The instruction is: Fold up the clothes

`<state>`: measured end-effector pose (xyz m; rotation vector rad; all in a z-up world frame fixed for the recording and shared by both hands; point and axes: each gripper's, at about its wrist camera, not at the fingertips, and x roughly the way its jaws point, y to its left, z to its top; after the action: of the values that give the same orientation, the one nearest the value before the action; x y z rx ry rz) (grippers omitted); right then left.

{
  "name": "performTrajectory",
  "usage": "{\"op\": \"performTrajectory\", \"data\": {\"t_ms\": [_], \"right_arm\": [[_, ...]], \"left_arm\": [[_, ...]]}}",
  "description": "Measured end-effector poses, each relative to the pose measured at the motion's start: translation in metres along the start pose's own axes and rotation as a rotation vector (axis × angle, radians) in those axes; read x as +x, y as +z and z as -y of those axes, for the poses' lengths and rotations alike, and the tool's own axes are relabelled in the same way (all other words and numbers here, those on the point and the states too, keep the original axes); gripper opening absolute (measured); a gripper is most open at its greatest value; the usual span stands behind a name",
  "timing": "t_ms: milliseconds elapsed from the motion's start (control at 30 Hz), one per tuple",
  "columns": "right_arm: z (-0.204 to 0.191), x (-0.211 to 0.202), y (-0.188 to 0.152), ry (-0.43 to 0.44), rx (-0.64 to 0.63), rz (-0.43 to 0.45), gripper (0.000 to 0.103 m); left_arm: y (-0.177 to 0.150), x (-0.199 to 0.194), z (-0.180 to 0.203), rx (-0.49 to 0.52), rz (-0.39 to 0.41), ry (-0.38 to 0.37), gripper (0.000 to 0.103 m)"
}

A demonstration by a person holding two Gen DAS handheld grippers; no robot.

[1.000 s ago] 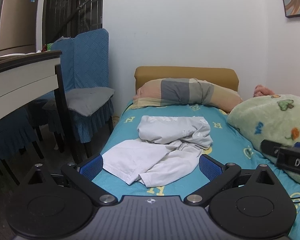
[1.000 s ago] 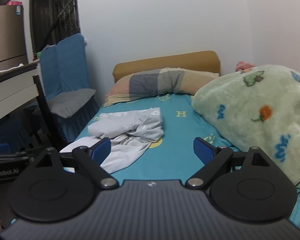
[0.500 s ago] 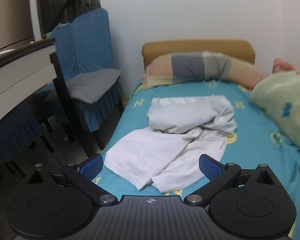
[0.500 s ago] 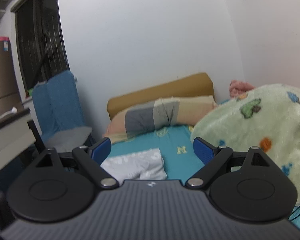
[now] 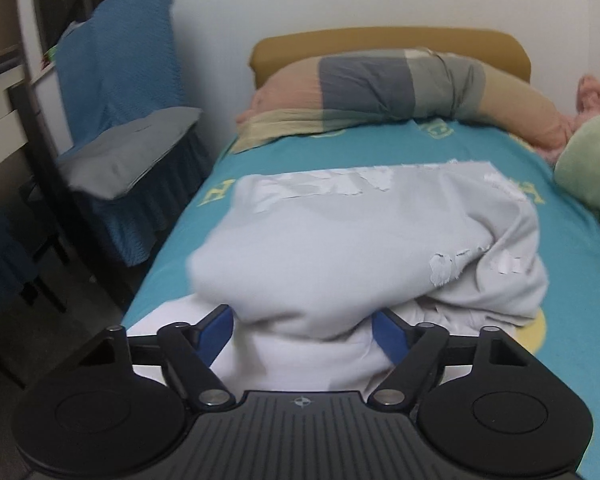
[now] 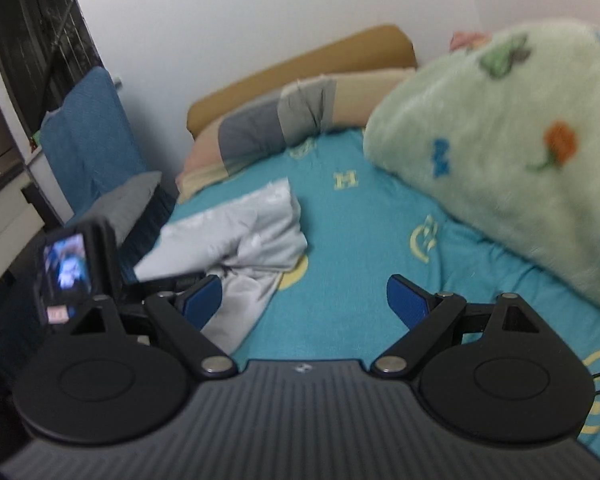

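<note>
A crumpled light grey garment (image 5: 360, 240) lies on the teal bed sheet (image 5: 572, 320), over a whiter garment (image 5: 300, 356) nearer me. My left gripper (image 5: 304, 332) is open, its blue fingers on either side of a bulge of the cloth at the pile's near edge. In the right wrist view the same pile (image 6: 236, 240) lies at left. My right gripper (image 6: 304, 300) is open and empty over bare sheet, to the right of the pile. The left gripper's body and screen (image 6: 66, 268) show at left.
A striped pillow (image 5: 380, 92) and tan headboard (image 5: 380, 44) lie at the bed's far end. A green patterned blanket (image 6: 512, 152) is heaped along the right side. A blue-covered chair (image 5: 120, 92) and a desk (image 5: 4, 120) stand left of the bed.
My left gripper has moved forward and down onto the clothes pile, with cloth now between its fingers. My right gripper has tilted down toward the bed, right of the pile.
</note>
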<state>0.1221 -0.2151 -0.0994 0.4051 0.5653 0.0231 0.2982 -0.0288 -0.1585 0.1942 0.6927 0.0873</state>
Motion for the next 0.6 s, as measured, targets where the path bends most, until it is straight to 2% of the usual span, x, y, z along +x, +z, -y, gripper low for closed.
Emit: {"op": "performTrajectory", "data": {"t_ms": [67, 100, 133, 167, 333, 433, 600], "right_arm": [[0.005, 0.019, -0.003, 0.007, 0.021, -0.004, 0.091], [0.006, 0.024, -0.004, 0.005, 0.023, 0.006, 0.091], [0.007, 0.029, -0.005, 0.002, 0.026, 0.016, 0.091], [0.008, 0.034, -0.005, -0.001, 0.028, 0.026, 0.091], [0.008, 0.053, -0.005, -0.011, 0.011, 0.094, 0.091], [0.001, 0.046, -0.005, 0.001, -0.042, 0.148, 0.091], [-0.005, 0.015, -0.006, -0.011, -0.127, 0.242, 0.091]], "left_arm": [[0.004, 0.005, 0.005, 0.034, 0.042, 0.006, 0.05], [0.007, 0.003, 0.005, 0.044, 0.062, 0.004, 0.043], [0.009, -0.001, 0.004, 0.054, 0.068, -0.003, 0.028], [0.013, -0.006, 0.004, 0.067, 0.063, -0.012, 0.017], [0.024, -0.076, -0.008, 0.051, 0.13, -0.098, 0.011], [0.02, -0.132, -0.018, 0.02, 0.177, -0.169, 0.01], [-0.005, -0.216, -0.042, -0.029, 0.213, -0.297, 0.009]]}}
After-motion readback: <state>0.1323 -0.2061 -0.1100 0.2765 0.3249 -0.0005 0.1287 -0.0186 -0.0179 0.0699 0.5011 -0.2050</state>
